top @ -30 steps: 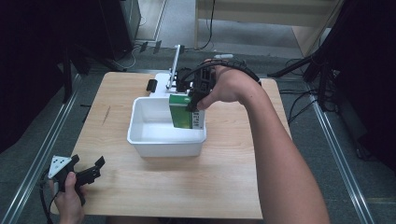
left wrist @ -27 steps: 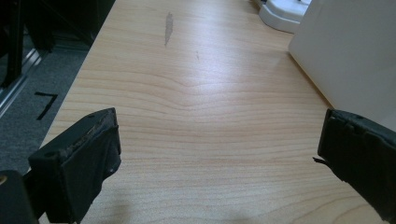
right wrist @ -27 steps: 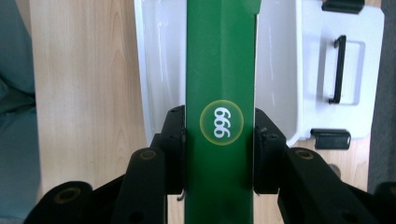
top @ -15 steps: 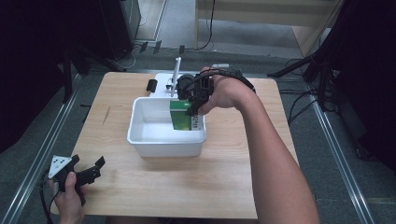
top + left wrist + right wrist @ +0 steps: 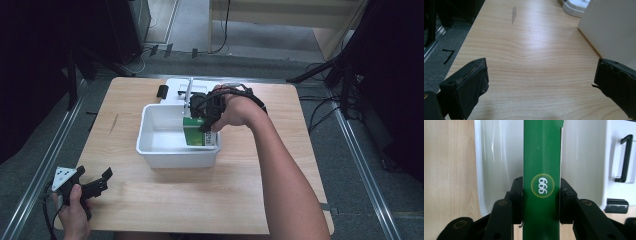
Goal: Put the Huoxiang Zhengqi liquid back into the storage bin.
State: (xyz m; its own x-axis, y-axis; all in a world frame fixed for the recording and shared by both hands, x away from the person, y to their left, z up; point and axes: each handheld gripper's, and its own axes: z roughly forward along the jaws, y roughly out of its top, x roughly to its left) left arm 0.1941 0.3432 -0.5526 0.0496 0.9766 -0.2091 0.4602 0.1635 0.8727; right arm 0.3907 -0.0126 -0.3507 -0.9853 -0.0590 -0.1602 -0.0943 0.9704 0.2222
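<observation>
High view, front edge of the desk (image 5: 150, 210): the person's left hand (image 5: 74, 207) rests at the near left corner, its left tongs (image 5: 100, 181) spread wide with nothing between them and pointing across the bare wood, apparently parked clear of the work. Farther in, the right forearm stretches diagonally from the bottom right toward the centre, wrist bent so that the right tongs (image 5: 204, 125) point down into the white tub (image 5: 150, 145). They pinch a green box (image 5: 197, 137) by its two narrow sides, holding it upright on edge inside the tub, against its right wall; whether it touches the floor of the tub cannot be told. That side grip likely keeps the box steady for setting down. Beyond the tub, a white base with a black handle (image 5: 190, 90) sits at the far edge.
</observation>
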